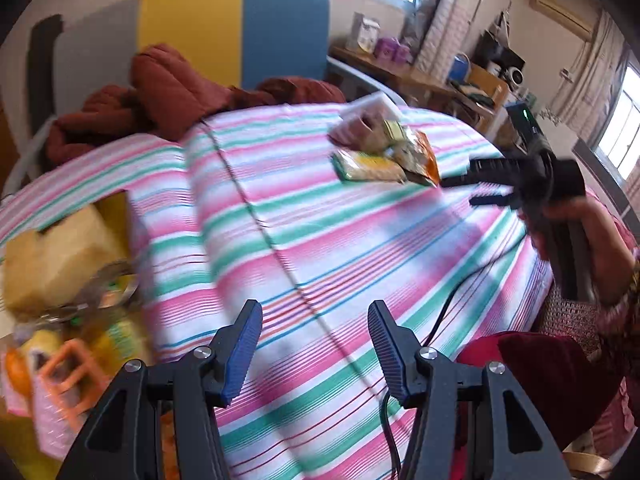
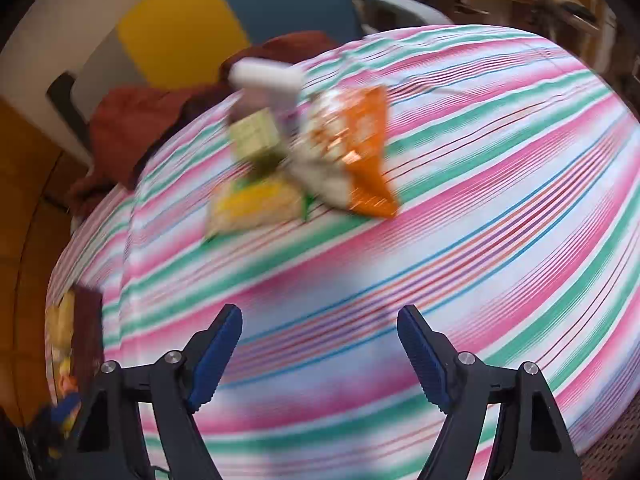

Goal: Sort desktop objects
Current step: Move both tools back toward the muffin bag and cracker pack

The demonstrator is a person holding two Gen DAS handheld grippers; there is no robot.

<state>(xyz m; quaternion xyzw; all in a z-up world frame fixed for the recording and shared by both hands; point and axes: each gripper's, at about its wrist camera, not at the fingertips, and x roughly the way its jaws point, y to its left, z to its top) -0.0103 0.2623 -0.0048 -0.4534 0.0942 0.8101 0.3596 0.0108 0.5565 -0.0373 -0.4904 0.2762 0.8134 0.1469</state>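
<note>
Crinkly foil on the orange snack packet [image 2: 360, 148], heaped with other wrappers in the upper middle of the frame, could slide off my pads. My right tongs [image 2: 320, 356] and left tongs [image 1: 316, 344] both gape apart, holding nothing. Reaching in fast, I might knock the pale yellow-green packet [image 2: 256, 208] touching it.

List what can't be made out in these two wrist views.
- Snack pile: right wrist view, motion blur; labels unreadable, item count unclear.
- White box: left wrist view, its lower part hidden by the packets in front.
- Basket: left wrist view, blurred and cut by the left gripper; contents unclear.
- Right gripper: left wrist view, blurred; open and empty in its own view.
</note>
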